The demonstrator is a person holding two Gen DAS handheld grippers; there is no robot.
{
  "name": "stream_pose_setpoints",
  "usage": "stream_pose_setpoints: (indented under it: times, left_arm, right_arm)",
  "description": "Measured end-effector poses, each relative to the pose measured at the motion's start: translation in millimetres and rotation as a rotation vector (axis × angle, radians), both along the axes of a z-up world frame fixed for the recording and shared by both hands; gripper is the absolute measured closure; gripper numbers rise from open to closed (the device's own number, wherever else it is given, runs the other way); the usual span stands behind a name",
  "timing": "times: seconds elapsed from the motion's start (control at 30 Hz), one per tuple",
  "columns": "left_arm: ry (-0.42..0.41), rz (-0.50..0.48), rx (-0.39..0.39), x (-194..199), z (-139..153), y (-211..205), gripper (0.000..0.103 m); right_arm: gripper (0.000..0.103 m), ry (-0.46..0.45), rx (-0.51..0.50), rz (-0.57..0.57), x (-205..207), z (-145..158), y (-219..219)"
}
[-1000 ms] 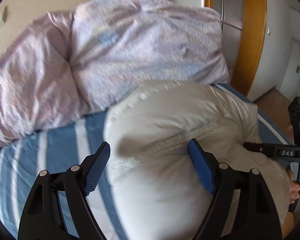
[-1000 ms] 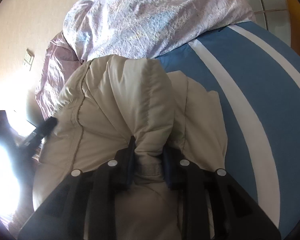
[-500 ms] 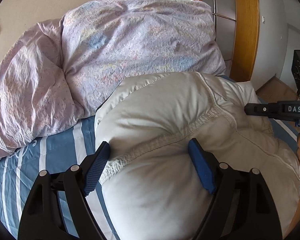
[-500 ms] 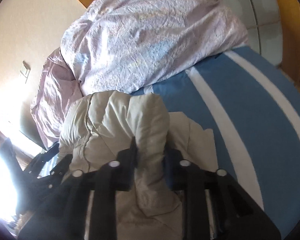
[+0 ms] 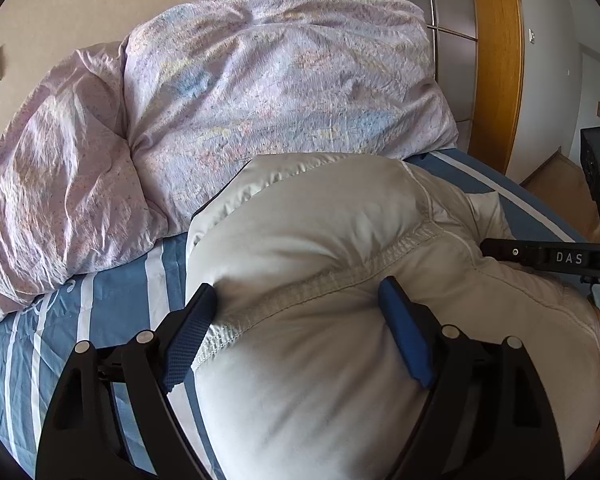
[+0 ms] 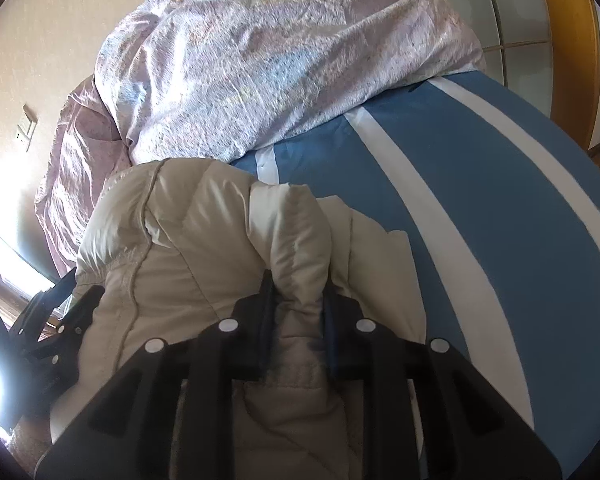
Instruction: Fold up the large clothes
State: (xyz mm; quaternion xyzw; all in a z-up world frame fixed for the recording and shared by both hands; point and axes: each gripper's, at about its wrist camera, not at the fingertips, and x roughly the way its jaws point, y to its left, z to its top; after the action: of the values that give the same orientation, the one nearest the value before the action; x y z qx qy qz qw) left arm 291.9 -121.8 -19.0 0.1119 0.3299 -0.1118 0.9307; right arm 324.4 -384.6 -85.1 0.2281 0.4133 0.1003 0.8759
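At far left, a lilac duvet (image 5: 260, 92) is lying heaped at the head of the bed (image 5: 112, 304), leaving the striped sheet free as a folding surface. We are working on a puffy beige jacket (image 5: 320, 264), which is lying bundled on that sheet, its far edge touching the duvet. Our left gripper (image 5: 296, 320) is spreading its blue pads wide over the jacket's stitched seam, gripping nothing; we judge it is steadying the bulk. Further right, our right gripper (image 6: 296, 312) is pinching a thick roll of the jacket (image 6: 236, 232) between nearly closed jaws, likely so that this part can be carried over into a fold.
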Motion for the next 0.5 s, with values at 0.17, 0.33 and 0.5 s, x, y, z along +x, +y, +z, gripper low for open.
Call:
stream_pose_setpoints:
  times: [0.17,0.33,0.5]
  left_arm:
    - [-0.021,0.003,0.001,0,-6,-2,0.019]
    - [-0.025,0.0,-0.002,0,-10,0,0.019]
    - [-0.018,0.003,-0.002,1,-10,2,0.019]
  right_arm:
    - [0.082,-0.003,0.017,-0.007,1,-5,-1]
    - [0.078,-0.004,-0.01,-0.007,-2,5,0]
    - [0.069,-0.083,-0.034,-0.031,-33,45,-7]
